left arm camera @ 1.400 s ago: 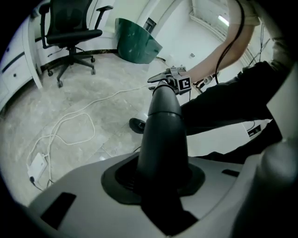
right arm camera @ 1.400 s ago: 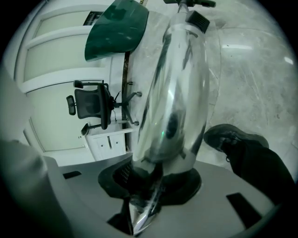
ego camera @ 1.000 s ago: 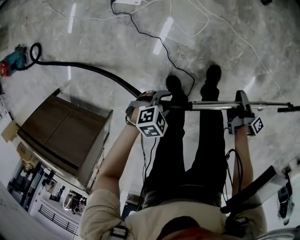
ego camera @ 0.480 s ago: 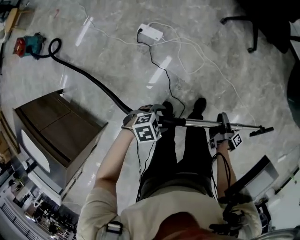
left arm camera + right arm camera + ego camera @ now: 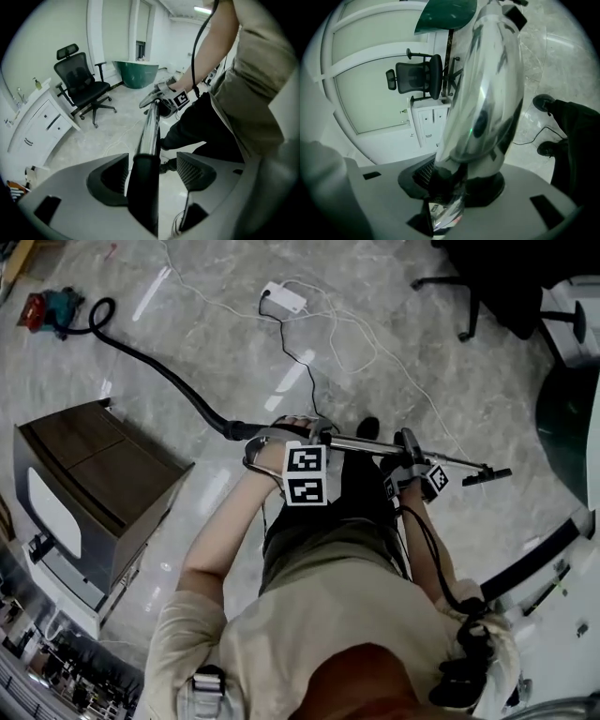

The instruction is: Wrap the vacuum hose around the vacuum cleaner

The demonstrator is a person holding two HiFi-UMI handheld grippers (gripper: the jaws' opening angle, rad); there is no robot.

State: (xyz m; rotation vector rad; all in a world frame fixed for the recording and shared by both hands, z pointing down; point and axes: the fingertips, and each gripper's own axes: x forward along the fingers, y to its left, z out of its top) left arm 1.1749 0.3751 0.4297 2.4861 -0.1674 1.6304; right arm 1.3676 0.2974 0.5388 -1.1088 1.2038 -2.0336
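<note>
Far left on the floor sits the vacuum cleaner (image 5: pixel 45 309), and its black vacuum hose (image 5: pixel 159 371) trails from it across the tiles, unwrapped. It passes behind a brown cabinet (image 5: pixel 94 474), whose doors are closed. The hose ends at the left gripper (image 5: pixel 292 435), whose jaws have just been opening. The dark end of the metal wand (image 5: pixel 375 447) stands between them, and the right pad is clear of it. Further along, the right gripper (image 5: pixel 410 457) is clamped on the wand. Past it stands an office chair (image 5: pixel 487 282) and what looks like a green tub (image 5: pixel 137 75).
</note>
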